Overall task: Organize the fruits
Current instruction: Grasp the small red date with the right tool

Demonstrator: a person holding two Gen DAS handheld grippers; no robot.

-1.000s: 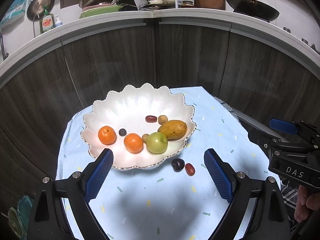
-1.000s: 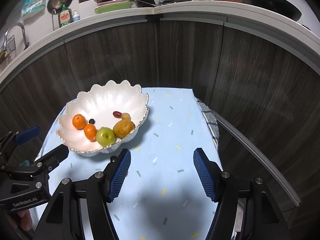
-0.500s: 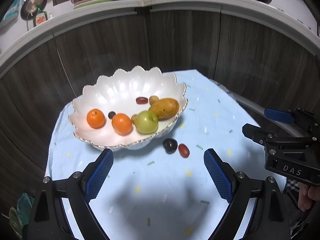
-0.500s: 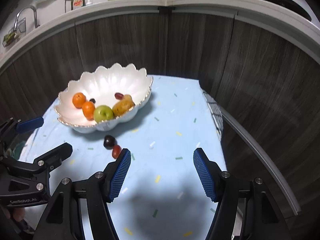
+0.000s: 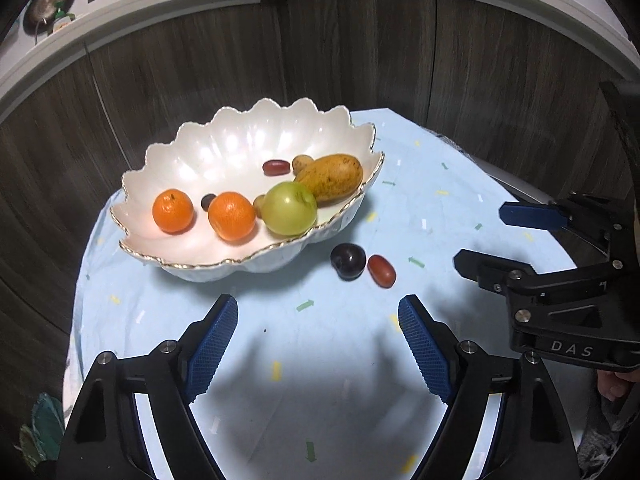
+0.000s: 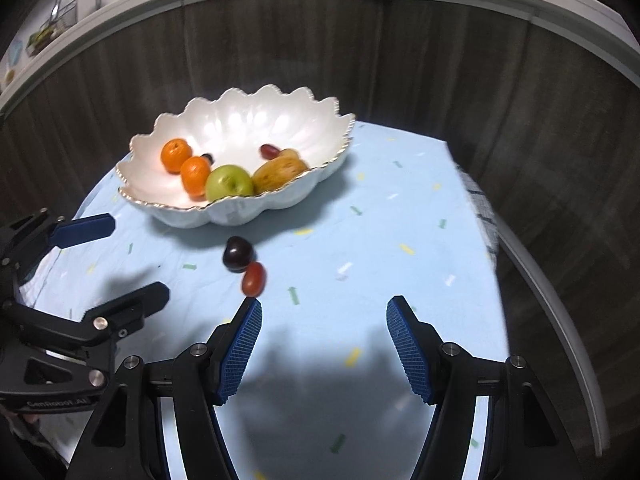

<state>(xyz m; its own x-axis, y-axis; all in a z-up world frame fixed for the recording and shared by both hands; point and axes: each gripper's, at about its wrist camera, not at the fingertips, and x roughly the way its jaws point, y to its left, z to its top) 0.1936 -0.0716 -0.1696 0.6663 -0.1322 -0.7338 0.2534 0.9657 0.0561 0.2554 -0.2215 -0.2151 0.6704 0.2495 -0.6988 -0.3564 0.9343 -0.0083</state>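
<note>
- The counter [image 5: 440, 168] had a pale blue cloth with little confetti marks on it, and dark wood panels curved around behind.
- The scalloped white bowl [image 5: 240, 140] sat on it, holding two oranges [image 5: 173, 211], a green apple [image 5: 290, 209] and a mango [image 5: 330, 179].
- A dark plum [image 6: 237, 254] and a red grape [image 6: 253, 279] lay touching on the cloth, just in front of the bowl.
- My left gripper [image 5: 318, 354] hovered low, jaws wide apart and holding nothing.
- My right gripper [image 6: 324, 354] was the same, jaws apart, grape just past the left fingertip.

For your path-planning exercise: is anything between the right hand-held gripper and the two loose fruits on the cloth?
Nothing visible. The right hand-held gripper is open, and only bare blue tablecloth separates it from the red grape and the dark plum, which lie touching in front of the scalloped bowl.
</note>
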